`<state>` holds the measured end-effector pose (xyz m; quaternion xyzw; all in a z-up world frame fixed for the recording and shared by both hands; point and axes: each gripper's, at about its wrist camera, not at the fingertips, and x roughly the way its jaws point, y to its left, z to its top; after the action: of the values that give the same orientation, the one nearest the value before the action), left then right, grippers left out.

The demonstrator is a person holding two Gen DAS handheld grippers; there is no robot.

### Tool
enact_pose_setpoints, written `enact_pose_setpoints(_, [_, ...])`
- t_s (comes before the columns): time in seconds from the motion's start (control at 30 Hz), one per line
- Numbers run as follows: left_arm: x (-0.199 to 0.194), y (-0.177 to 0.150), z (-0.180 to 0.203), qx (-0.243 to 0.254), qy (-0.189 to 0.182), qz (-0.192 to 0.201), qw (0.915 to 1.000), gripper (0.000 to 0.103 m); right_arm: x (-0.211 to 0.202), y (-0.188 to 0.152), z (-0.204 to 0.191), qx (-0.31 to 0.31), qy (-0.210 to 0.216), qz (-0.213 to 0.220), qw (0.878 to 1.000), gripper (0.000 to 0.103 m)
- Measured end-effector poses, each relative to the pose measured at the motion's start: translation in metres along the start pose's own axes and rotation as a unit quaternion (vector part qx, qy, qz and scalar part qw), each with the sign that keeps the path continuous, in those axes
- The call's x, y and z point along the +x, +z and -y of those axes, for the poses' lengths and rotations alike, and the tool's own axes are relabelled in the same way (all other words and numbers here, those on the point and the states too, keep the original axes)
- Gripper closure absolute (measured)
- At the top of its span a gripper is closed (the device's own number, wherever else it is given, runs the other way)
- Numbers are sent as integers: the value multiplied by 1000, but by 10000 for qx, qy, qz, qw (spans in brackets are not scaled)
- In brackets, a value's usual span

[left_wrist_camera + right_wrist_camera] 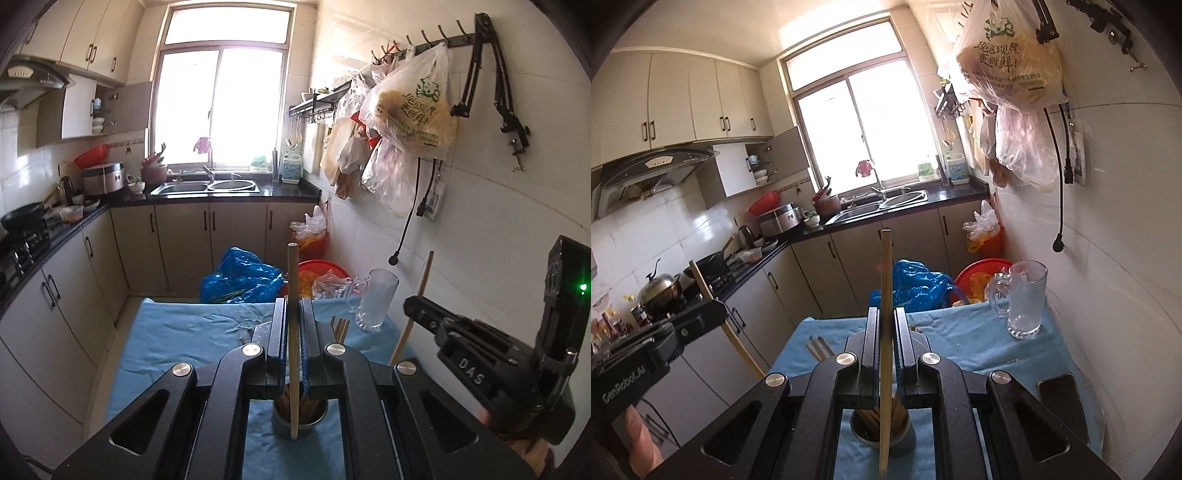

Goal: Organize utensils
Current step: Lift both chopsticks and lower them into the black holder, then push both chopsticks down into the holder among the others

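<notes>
My left gripper (293, 317) is shut on a wooden chopstick (293, 280), held upright above a metal cup (299, 415) that holds several chopsticks. My right gripper (885, 328) is shut on another wooden chopstick (885, 295), also upright over the same cup (881, 424). Each gripper shows in the other's view: the right one at the right edge (410, 304), the left one at the left edge (716, 314). A few loose chopsticks (341, 328) lie on the blue cloth (184, 332) beyond the cup; they also show in the right wrist view (818, 347).
A glass mug (1025, 299) stands at the table's far right corner. A dark phone (1060, 402) lies on the cloth at the right. A blue bag (240, 277) and red basin (321, 269) sit on the floor past the table. The tiled wall is close on the right.
</notes>
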<state>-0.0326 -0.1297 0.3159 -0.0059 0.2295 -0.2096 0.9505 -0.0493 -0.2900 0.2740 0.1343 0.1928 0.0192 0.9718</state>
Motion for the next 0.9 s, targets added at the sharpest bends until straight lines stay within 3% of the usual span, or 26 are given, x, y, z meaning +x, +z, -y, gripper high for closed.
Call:
enact_pose_setpoints(0.4, [43, 9, -10, -258, -9, -20, 9997, 97, 47, 16, 22, 476, -108, 69, 9988, 96])
enact_pose_setpoints(0.9, [69, 0, -14, -137, 94, -42, 9999, 97, 80, 2, 36, 626, -157, -58, 9979, 96])
